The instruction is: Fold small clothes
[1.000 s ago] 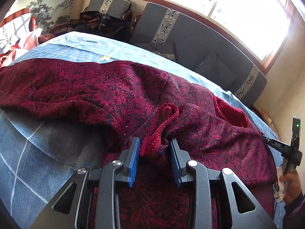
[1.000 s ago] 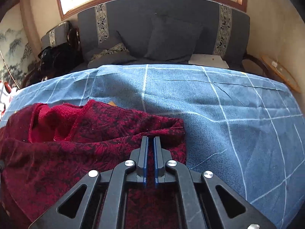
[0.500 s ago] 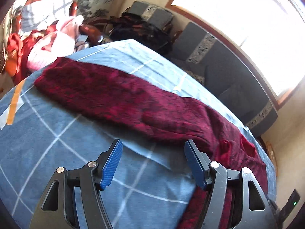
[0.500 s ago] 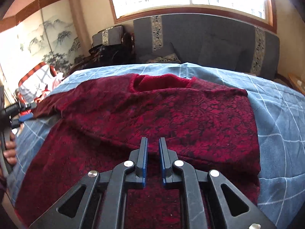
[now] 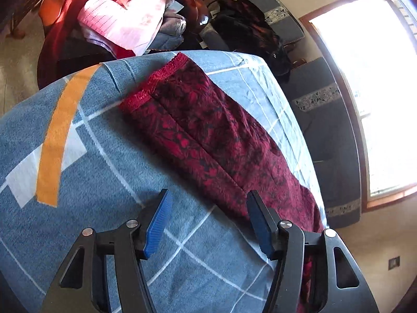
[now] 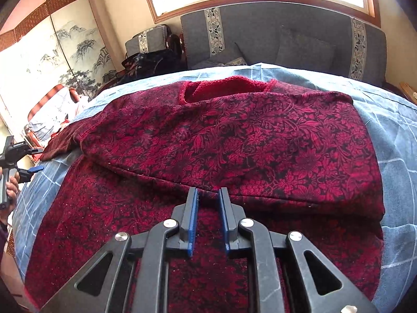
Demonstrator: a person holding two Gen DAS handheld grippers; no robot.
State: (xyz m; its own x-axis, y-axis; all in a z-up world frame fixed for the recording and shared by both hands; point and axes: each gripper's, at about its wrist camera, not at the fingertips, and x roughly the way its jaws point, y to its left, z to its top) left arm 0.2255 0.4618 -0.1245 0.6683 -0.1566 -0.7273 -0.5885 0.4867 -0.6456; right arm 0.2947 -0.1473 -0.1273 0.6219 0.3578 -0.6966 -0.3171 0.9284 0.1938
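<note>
A dark red floral sweater (image 6: 234, 135) lies spread on the blue checked tablecloth (image 6: 391, 120), its red neckline (image 6: 224, 91) at the far side and one side folded over the body. My right gripper (image 6: 207, 190) hovers just before that fold's edge; its jaws are opening, a narrow gap with nothing between them. The long sleeve (image 5: 208, 135) stretches out to its cuff (image 5: 153, 83). My left gripper (image 5: 207, 193) stands over the cloth beside the sleeve, open and closing, pads touching nothing. It also shows small at the far left, left gripper (image 6: 37, 159), held by a hand (image 6: 10, 185).
A heap of pink and red clothes (image 5: 125, 13) sits on a chair beyond the table's end. A grey sofa (image 6: 286, 39) runs along the far edge under the window. An orange stripe (image 5: 57, 140) marks the cloth. A painted screen (image 6: 52, 52) stands at the left.
My left gripper let go of a bunched fold, opened wide, rolled and travelled along the sleeve toward its cuff. My right gripper went from shut to slightly open and swung back over the sweater's body.
</note>
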